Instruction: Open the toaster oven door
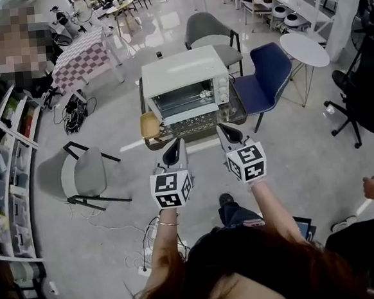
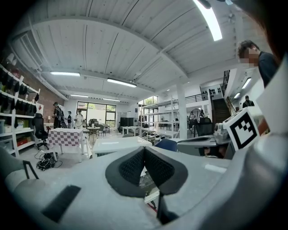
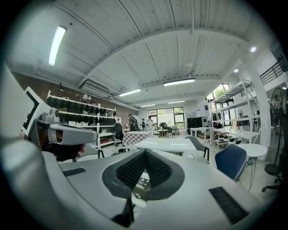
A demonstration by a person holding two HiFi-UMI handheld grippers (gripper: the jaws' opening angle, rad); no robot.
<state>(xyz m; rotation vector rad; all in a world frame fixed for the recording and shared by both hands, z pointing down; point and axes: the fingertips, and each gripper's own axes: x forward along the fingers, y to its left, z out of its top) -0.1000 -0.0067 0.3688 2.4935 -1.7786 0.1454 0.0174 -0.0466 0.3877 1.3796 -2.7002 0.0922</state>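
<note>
**Item: toaster oven door, handling notes**

- **Location:** The toaster oven (image 1: 182, 68) is a white box on a low dark bench (image 1: 237, 111), at twelve o'clock from your two tools. Chairs stand at three and nine o'clock.
- **Door:** The door (image 1: 185, 104) is a white-framed glass pane, and a wire rack shows through it. It seems to stand upright against the front, but it is too small in the head view to be sure, and no handle can be made out.
- **Controls:** The knobs (image 1: 221, 88) sit at three o'clock of the pane.
- **Left hand-held gripper** (image 1: 173, 151): clenched, pads (image 2: 131, 167) meeting, nothing between them.
- **Right hand-held gripper** (image 1: 230, 135): likewise clenched and empty.
- **Handling (judged):**
  - The door is probably stiff metal round breakable glass and light to swing, most likely on a hinge along its lower edge.
  - Take hold at the frame's upper edge or a handle there, never on the pane.
  - The oven looks light enough to slide on the bench, so pull gently.
</note>
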